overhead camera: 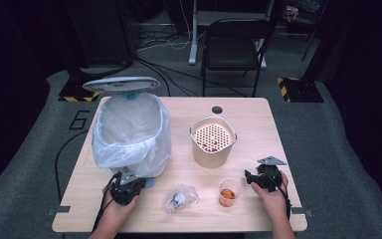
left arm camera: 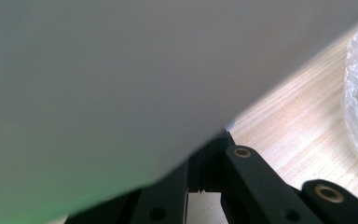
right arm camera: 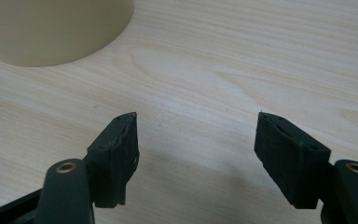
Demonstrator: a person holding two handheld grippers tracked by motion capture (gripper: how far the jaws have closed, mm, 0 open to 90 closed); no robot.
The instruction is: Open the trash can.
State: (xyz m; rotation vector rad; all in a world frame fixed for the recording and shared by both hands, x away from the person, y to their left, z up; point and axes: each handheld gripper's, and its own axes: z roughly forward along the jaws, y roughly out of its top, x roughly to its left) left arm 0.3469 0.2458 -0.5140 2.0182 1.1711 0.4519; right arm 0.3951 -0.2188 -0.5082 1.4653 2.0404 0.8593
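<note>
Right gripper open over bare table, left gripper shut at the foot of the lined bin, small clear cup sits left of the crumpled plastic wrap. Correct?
One error: the small clear cup sits right of the crumpled plastic wrap, not left, as the high view shows. The rest holds: right gripper open over bare table, left gripper shut at the foot of the lined bin.

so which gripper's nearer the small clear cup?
Right. The right gripper sits just beside the small clear cup, jaws open and empty. The left gripper is across the table, shut against the lined bin.
</note>
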